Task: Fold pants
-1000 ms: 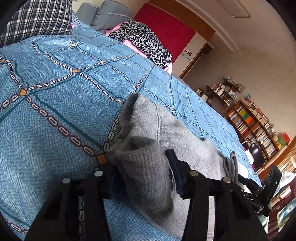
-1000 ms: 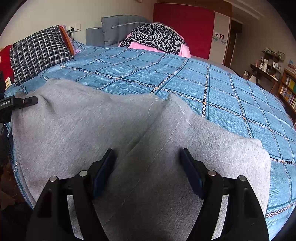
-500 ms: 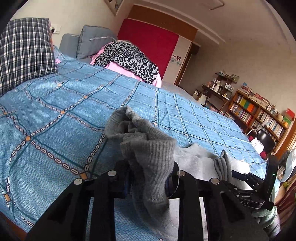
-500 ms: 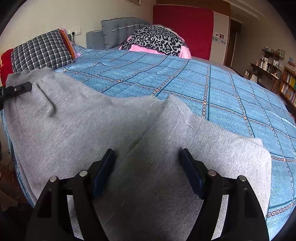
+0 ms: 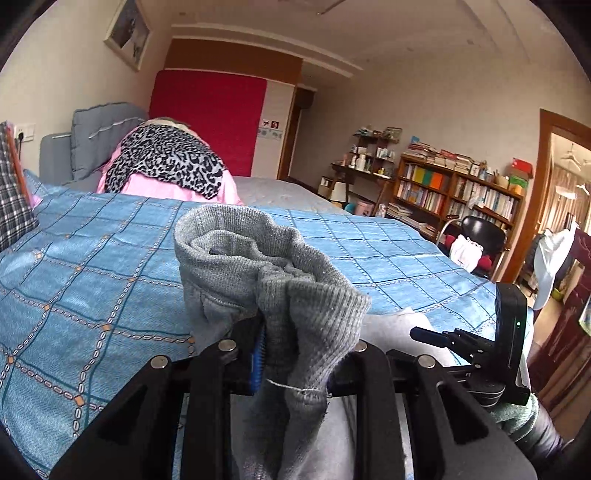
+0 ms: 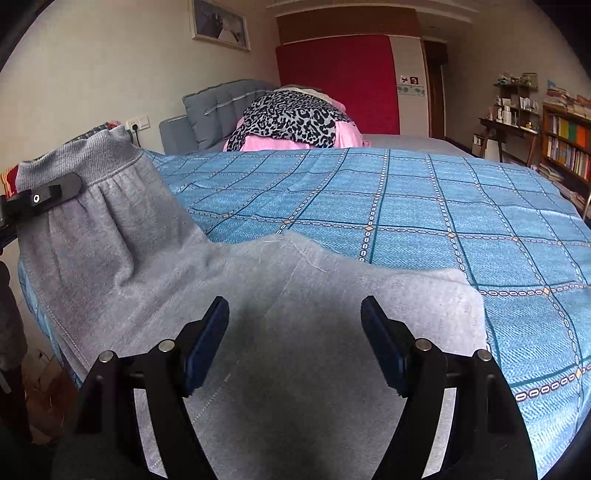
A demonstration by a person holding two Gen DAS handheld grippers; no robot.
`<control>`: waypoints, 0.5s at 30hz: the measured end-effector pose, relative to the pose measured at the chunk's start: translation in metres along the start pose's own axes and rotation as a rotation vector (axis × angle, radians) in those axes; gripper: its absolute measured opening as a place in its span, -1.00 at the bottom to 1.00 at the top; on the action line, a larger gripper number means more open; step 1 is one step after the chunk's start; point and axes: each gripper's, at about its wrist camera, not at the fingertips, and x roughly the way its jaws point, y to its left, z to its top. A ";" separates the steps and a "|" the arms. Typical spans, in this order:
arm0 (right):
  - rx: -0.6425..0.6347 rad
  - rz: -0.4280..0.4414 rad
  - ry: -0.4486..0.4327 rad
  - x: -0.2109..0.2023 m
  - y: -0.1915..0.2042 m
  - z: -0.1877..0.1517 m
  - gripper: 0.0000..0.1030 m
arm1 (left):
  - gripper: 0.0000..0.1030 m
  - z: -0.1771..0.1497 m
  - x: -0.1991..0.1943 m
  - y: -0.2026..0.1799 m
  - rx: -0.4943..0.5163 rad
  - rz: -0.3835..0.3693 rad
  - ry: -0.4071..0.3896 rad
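Left wrist view, near field: left gripper (image 5: 295, 369) clamped on the ribbed waistband of the grey sweatpants (image 5: 280, 280), jaws just closed further onto the cloth between them; blue pad edge visible at 9 o'clock of the pinched fold. Waistband bunched and raised clear of the bedspread, rolled rim standing at 12 o'clock of the jaws. At 3 o'clock, right gripper (image 5: 428, 334) seen side-on over pale grey fabric. Middle field: blue checked bedspread (image 5: 92, 266) spread across the bed. Far field: leopard-print cloth (image 5: 166, 162) on pink bedding at 11 o'clock, grey headboard cushion (image 5: 92, 125) beside it, red wall panel (image 5: 210, 118) at 12 o'clock, bookshelf (image 5: 454, 192) and black chair (image 5: 480, 229) at 2 o'clock.

Right wrist view, near field: right gripper (image 6: 295, 339) with jaws wide apart, hovering over the flat sweatpants (image 6: 280, 332), nothing pinched; centre seam running between the blue pads. At 10 o'clock, waistband end lifted and held by the left gripper's black finger (image 6: 55, 192). Middle field: bedspread (image 6: 424, 206) exposed from 12 to 3 o'clock, garment edge lying on it. Far field: leopard-print cloth (image 6: 291, 118), red panel (image 6: 343, 81), framed picture (image 6: 219, 24) at 11 o'clock.
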 end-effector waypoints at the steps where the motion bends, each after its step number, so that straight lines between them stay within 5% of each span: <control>1: 0.024 -0.001 -0.009 -0.005 -0.007 -0.001 0.46 | -0.55 0.001 0.002 -0.009 0.017 -0.012 0.000; 15: 0.287 0.007 -0.091 -0.058 -0.086 -0.034 0.46 | -0.55 -0.011 0.052 -0.156 0.299 -0.163 0.076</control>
